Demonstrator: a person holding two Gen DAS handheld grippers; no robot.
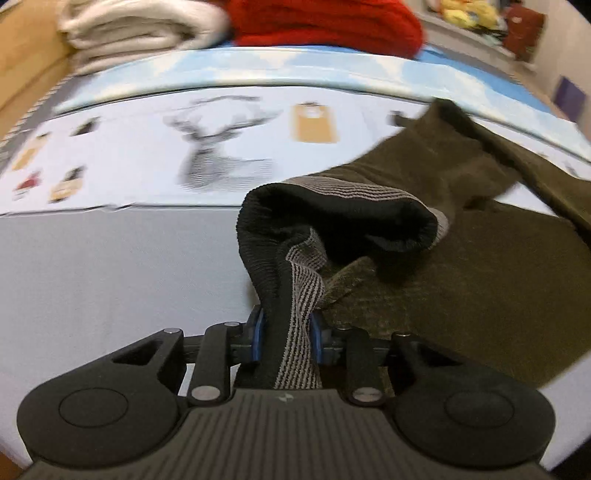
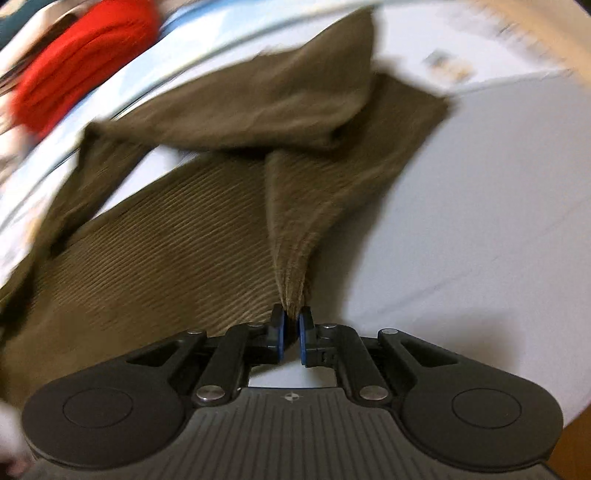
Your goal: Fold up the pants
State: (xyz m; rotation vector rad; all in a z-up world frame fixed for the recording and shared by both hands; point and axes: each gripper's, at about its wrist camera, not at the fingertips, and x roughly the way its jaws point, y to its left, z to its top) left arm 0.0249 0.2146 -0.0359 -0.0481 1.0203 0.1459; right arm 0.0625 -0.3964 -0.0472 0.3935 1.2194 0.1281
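Observation:
Olive-brown corduroy pants [image 1: 461,266] lie on a pale grey surface [image 1: 129,273]. In the left wrist view my left gripper [image 1: 286,332] is shut on the striped grey-and-black waistband [image 1: 295,295], which bunches up between the blue pads and curls open above them. In the right wrist view my right gripper [image 2: 291,334] is shut on a pinched fold of the pants [image 2: 291,273], lifted into a ridge. The rest of the pants [image 2: 155,236] spread to the left, with a leg [image 2: 258,99] stretching away toward the far edge.
A sheet printed with a deer [image 1: 218,151] and small pictures covers the far part of the surface. Behind it sit a red knit garment [image 1: 325,26] and folded white cloth [image 1: 140,26]. A wooden wall [image 1: 26,62] is on the left. The right wrist view is blurred.

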